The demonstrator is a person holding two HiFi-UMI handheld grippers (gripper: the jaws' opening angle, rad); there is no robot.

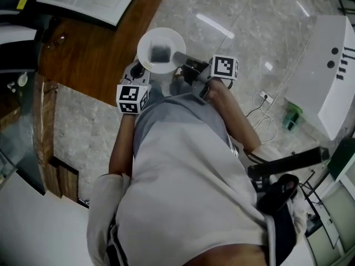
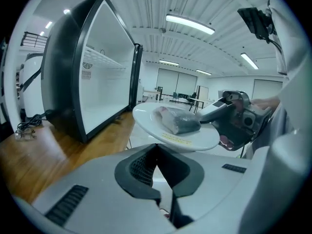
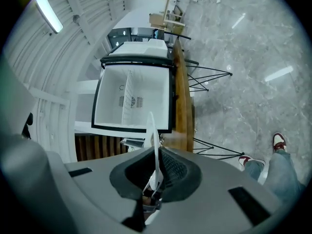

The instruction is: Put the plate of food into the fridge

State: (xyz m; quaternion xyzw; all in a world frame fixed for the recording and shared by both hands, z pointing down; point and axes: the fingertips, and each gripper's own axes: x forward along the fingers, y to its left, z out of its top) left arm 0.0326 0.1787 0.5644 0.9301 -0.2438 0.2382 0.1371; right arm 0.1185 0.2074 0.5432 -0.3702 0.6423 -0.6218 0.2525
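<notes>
The right gripper (image 3: 155,175) has its fingers clamped on the rim of the plate (image 1: 147,42), holding it and its food (image 2: 178,121) in the air beside the counter (image 1: 94,51), facing the fridge (image 3: 131,99). The left gripper (image 2: 157,149) has its fingers closed and empty.

Food (image 2: 178,122) on plate (image 2: 146,117); fridge (image 2: 73,82) on wooden table (image 2: 29,165) left of it

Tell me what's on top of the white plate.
One greyish piece of food, possibly fish, lies on the plate. The plate surface beneath it is covered.
</notes>
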